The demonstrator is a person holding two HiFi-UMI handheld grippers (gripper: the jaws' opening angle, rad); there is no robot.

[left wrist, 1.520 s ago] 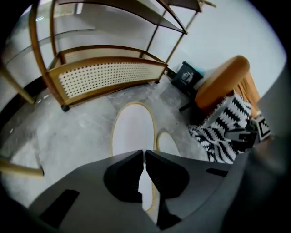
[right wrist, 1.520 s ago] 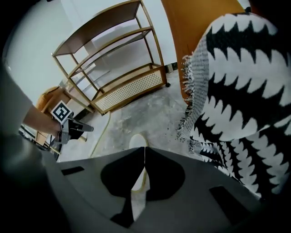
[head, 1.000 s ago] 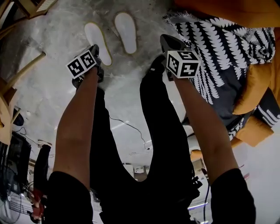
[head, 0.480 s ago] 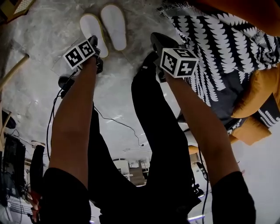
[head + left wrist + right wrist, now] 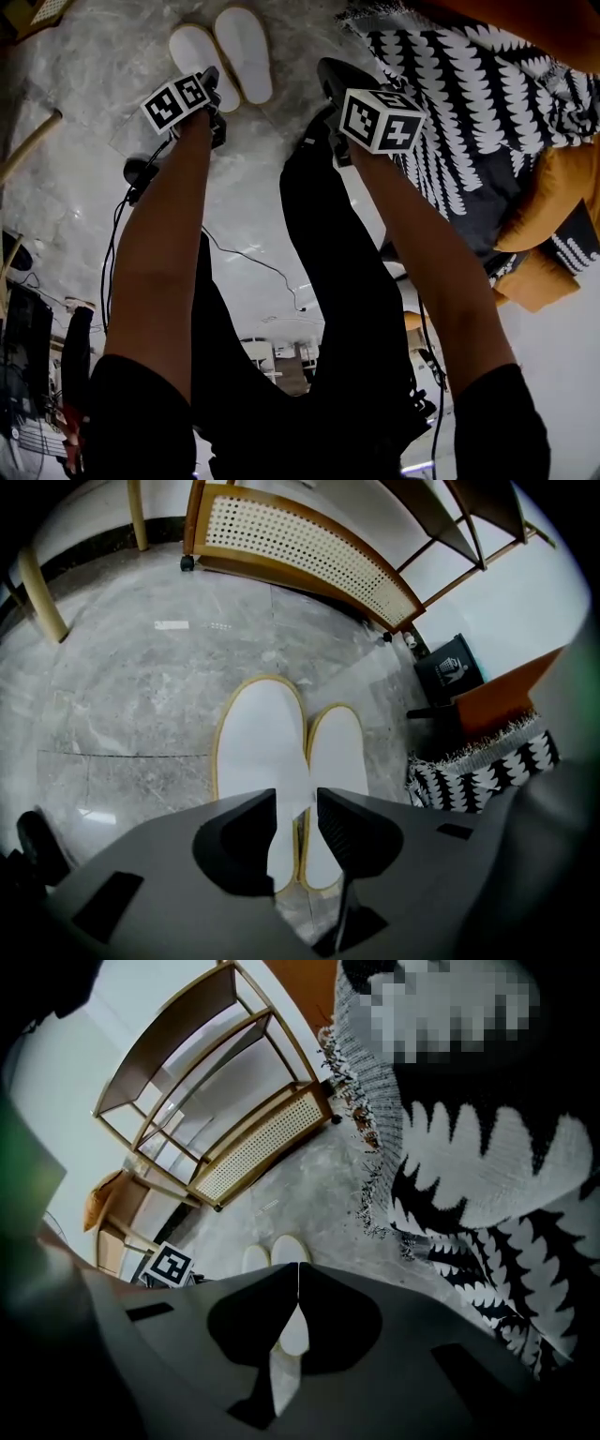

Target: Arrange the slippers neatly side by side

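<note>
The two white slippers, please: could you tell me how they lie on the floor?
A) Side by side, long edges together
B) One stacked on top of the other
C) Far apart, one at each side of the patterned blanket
A: in the left gripper view one white slipper and the other slipper lie parallel on the grey floor, their edges meeting.

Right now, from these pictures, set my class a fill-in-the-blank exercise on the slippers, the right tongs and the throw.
The two white, yellow-edged slippers lie side by ____ on the grey marble floor.
The right tongs are ____, gripping nothing.
The fringed throw is patterned black and ____.
Missing words: side; shut; white.
</note>
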